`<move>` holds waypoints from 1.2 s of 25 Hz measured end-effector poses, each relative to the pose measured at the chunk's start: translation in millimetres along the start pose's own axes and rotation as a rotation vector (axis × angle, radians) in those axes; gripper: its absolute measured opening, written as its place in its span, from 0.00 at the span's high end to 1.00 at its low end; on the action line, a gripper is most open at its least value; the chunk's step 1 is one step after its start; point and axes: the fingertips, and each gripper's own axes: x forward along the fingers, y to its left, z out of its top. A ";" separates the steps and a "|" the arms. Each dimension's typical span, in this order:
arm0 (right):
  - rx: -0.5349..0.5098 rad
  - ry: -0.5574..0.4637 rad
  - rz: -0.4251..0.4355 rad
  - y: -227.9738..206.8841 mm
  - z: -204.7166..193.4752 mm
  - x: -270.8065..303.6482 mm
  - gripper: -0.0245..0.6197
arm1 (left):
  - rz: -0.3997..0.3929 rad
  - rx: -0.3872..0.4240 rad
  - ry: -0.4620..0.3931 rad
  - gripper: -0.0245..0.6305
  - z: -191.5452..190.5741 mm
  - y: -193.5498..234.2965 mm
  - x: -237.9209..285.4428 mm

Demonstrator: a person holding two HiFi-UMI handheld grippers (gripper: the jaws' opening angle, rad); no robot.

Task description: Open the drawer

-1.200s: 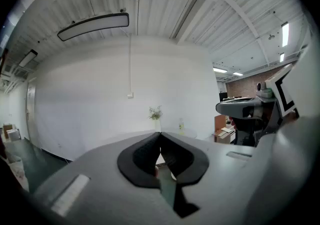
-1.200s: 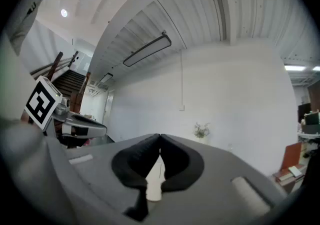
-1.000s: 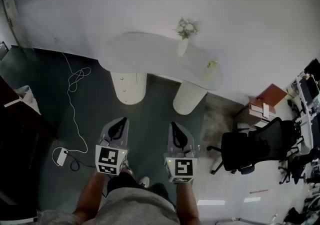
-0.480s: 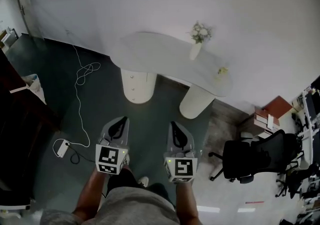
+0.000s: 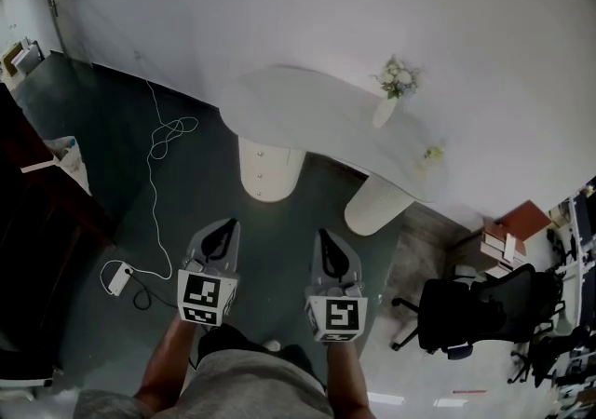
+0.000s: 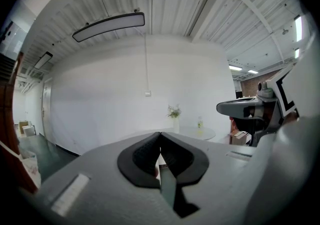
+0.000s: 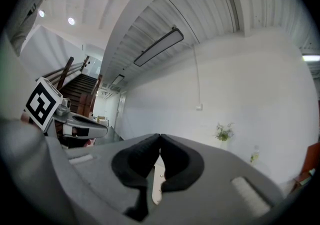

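Note:
A white curved table (image 5: 307,105) stands against the wall on two round pedestals. The left pedestal (image 5: 268,170) has drawer fronts with small knobs. My left gripper (image 5: 222,227) and right gripper (image 5: 326,236) hang side by side over the dark floor, well short of the table, pointing at it. Both are shut with nothing between the pads. In the left gripper view the closed left gripper (image 6: 160,137) faces the table (image 6: 195,131) far off. The right gripper (image 7: 160,140) shows its pads pressed together too.
A vase of flowers (image 5: 391,93) and a small bottle (image 5: 430,155) stand on the tabletop. A white cable (image 5: 154,175) runs to a power strip (image 5: 116,277) on the floor at left. A black office chair (image 5: 475,310) and stacked books (image 5: 507,240) are at right.
The table has slid right and down in the head view as I walk toward it. Both grippers keep their place before me and stay shut.

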 end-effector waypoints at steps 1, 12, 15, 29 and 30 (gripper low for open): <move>-0.002 0.003 -0.005 2.2 0.4 11.5 0.96 | -0.002 0.003 -0.002 0.95 0.4 9.8 7.1; 0.019 0.022 -0.086 6.3 0.2 151.1 0.96 | -0.088 0.001 0.000 0.95 6.0 108.7 112.7; 0.018 0.057 -0.106 9.3 -6.7 182.9 0.96 | -0.115 -0.003 0.009 0.95 -0.1 131.7 138.4; 0.008 0.112 -0.187 10.7 -46.8 292.8 0.96 | -0.245 0.009 0.059 0.95 -47.8 189.2 238.3; 0.012 0.116 -0.192 8.7 -51.8 297.7 0.96 | -0.251 0.011 0.063 0.95 -52.6 189.3 244.9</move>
